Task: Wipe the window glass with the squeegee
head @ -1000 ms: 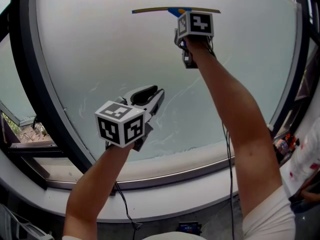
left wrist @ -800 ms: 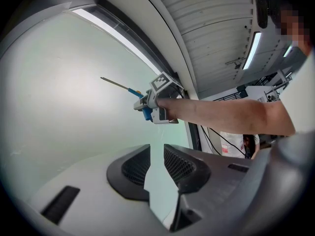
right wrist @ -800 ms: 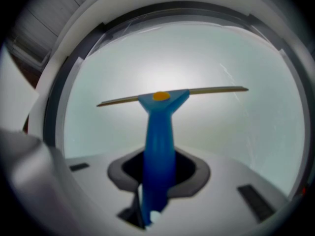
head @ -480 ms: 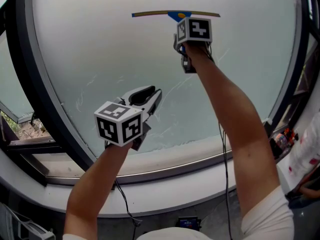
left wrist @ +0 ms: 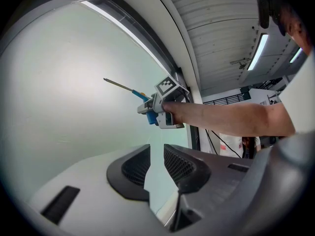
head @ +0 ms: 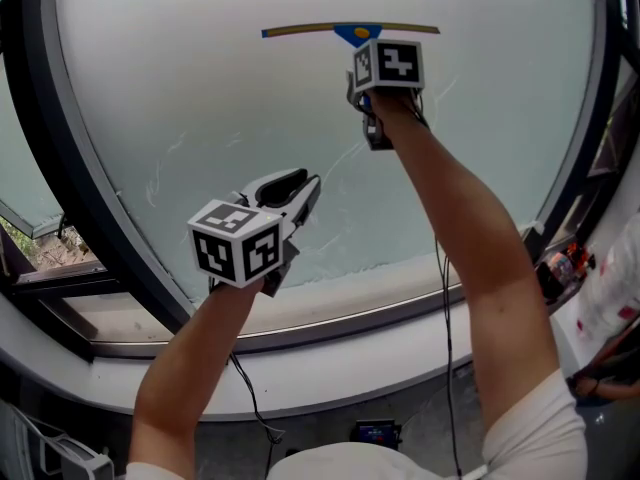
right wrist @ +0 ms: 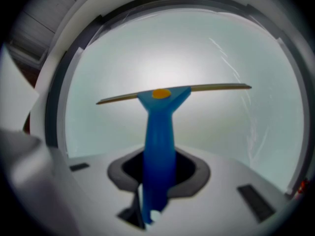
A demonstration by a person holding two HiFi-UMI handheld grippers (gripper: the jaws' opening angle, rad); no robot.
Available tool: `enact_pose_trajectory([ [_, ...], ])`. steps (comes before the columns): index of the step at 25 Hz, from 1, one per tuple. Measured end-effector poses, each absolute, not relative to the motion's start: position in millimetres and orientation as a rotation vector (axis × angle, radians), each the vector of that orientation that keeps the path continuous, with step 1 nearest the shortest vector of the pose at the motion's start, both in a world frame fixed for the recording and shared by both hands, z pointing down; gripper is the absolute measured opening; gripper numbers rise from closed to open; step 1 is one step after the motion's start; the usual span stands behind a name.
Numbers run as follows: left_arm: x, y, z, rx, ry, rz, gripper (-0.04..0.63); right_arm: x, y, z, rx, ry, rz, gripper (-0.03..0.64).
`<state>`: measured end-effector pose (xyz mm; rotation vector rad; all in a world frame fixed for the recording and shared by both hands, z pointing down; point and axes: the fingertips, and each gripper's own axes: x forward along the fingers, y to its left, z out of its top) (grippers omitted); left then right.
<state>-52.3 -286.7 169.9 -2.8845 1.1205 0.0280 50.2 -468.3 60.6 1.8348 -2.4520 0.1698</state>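
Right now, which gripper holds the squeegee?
The right gripper: its jaws are clamped on the blue handle of the squeegee. The left gripper has its jaws apart with nothing between them.

The squeegee [head: 350,31], blue-handled with an orange spot, holds its 1 thin blade level against the frosted window glass [head: 200,98] at 12 o'clock; faint streaks mark the pane toward 6 o'clock.

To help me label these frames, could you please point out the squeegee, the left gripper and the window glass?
squeegee [right wrist: 158,141]: right gripper view, on its blue handle.
left gripper [left wrist: 157,151]: left gripper view, midway between its jaw tips.
window glass [head: 180,88]: head view, on the bare pane, upper left.
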Motion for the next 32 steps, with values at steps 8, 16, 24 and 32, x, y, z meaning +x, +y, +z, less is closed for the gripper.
enact_pose_trajectory([
  [8, -51, -287, 187, -2.912, 1.127, 0.014, 0.107, 50, -470, 96, 1.806, -2.427, 0.219, 0.112],
  [16, -56, -289, 206, -2.935, 1.148, -0.003, 0.107, 50, -470, 125, 1.79, -2.411, 0.255, 0.109],
  [24, -54, -288, 224, -2.966, 1.153, -0.015, 0.107, 55, -467, 154, 1.781, -2.387, 0.273, 0.109],
  [32, -51, -287, 239, -2.993, 1.156, -0.016, 0.107, 59, -462, 182, 1.758, -2.357, 0.281, 0.109],
])
